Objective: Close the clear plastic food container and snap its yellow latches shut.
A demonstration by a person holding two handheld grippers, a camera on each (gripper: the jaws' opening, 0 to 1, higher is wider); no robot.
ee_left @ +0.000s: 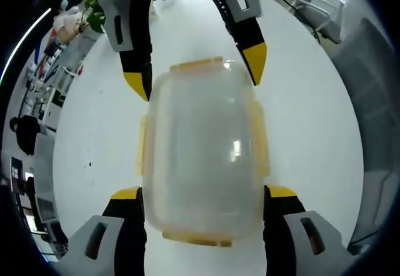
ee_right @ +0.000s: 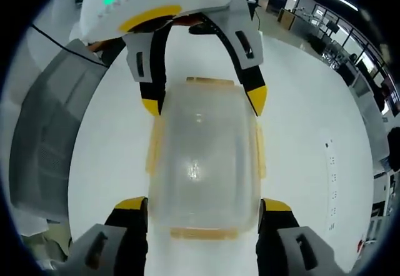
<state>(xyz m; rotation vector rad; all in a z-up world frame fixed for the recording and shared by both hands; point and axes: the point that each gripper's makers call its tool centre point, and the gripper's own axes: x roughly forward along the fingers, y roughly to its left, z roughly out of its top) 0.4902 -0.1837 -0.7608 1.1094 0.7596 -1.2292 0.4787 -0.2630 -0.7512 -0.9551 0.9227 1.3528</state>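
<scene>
- Clear plastic food container, lid on, rests on the white table, yellow latches along its edges.
- Left gripper spread wide, jaws flanking the container's near end.
- Right gripper likewise parted, straddling the opposite end.
- Whether the jaws touch the container cannot be told.

Both views are bright and evenly lit from overhead, with barely any shadow on the white table. Small glare spots sit on the clear container lid. Strong fisheye bending curves the edges, and the far room looks soft and smeared.
</scene>
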